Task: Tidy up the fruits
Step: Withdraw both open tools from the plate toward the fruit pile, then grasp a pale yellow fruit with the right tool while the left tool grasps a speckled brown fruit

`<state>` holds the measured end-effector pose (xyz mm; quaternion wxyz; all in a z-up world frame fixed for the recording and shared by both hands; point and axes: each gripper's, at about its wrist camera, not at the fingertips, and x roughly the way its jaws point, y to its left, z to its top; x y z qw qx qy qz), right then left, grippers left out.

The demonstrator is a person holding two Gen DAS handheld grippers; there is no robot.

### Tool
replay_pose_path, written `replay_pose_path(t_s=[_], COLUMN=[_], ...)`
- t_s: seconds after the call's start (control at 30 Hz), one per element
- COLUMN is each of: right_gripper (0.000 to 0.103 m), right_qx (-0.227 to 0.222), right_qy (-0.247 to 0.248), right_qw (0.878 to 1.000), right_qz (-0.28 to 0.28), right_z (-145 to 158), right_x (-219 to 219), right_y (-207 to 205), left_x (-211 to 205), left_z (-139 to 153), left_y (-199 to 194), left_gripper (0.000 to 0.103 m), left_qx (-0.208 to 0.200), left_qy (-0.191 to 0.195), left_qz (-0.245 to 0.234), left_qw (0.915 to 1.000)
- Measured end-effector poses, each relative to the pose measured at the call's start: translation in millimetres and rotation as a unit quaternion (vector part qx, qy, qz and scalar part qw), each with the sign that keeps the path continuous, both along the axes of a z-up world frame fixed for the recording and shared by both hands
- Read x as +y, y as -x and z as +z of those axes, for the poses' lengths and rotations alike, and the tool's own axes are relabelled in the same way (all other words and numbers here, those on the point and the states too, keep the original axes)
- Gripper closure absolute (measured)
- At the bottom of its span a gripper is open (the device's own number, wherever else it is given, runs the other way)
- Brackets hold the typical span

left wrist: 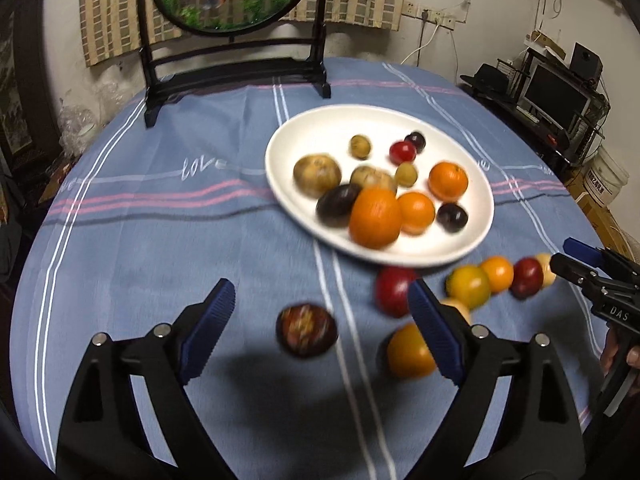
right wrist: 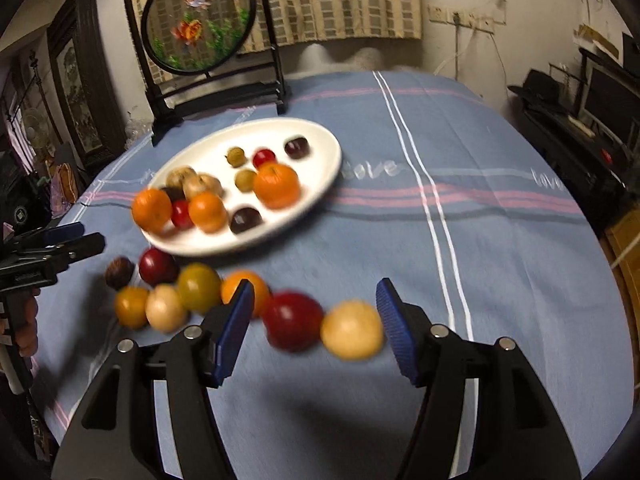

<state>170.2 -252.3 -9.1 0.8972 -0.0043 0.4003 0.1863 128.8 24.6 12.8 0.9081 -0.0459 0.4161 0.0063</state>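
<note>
So the blue striped tablecloth covered the whole table, with a white plate toward the back already holding oranges, plums and brownish fruit. Both grippers hung wide open, gripping nothing: the left gripper over a dark mottled fruit, the right gripper around a red plum and a pale yellow fruit, not touching either.

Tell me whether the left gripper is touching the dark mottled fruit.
Apart. The left wrist view shows left gripper open, blue cloth visible either side of the mottled fruit.
</note>
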Motion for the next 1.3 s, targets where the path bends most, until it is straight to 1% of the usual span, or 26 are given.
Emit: replay_pose_path(t_s=[0.13,0.3,0.43,0.63,0.83,0.97,1.07,1.1,1.17,1.2,1.3], right_gripper=[0.039,0.039,0.039,0.039,0.040,0.047,0.049,0.055,0.063,0.064,0.065], right_qx=[0.015,0.031,0.037,0.048,0.037,0.028,0.018,0.018,0.016,0.015,0.019], right_qy=[-0.009,-0.005,0.012,0.056,0.086,0.099,0.105,0.102,0.095,0.095,0.070], right_qw=[1.000,0.999,0.999,0.997,0.995,0.995,0.994,0.995,0.995,0.995,0.997], right_qz=[-0.013,-0.020,-0.021,-0.021,-0.015,0.001,0.004,0.010,0.021,0.021,0.017], right_z=[-12.2,-23.3,-27.1,-33.3,-33.2,-32.0,-29.7,-29.5,-28.8,-28.9,-27.9], right_x=[-13.7,-20.7,-20.6,-14.4,-7.9,0.9,4.5,5.1,7.3,7.9,2.3], right_y=[9.9,17.4,18.2,8.8,-5.4,-12.6,-17.7,-19.2,-20.7,-21.7,-22.2], left_x=[5.9,8.8,10.3,10.8,10.7,12.3,12.2,11.9,11.6,11.8,14.0], left_z=[-10.5,-18.9,-24.4,-32.9,-34.4,-38.5,-41.2,-41.7,-42.0,-42.4,-41.8], left_y=[14.1,27.1,32.3,34.8,32.6,28.9,26.1,26.5,24.8,24.1,21.7], left_gripper=[0.012,0.012,0.011,0.011,0.011,0.011,0.011,0.011,0.011,0.011,0.011], left_qx=[0.012,0.017,0.023,0.032,0.035,0.042,0.046,0.047,0.048,0.048,0.048], left_qy=[0.020,0.029,0.032,0.030,0.027,0.027,0.026,0.026,0.024,0.022,0.020], left_qz=[0.013,0.021,0.025,0.026,0.024,0.026,0.026,0.025,0.025,0.025,0.027], left_qw=[0.9997,0.9992,0.9989,0.9987,0.9987,0.9984,0.9983,0.9983,0.9983,0.9983,0.9983])
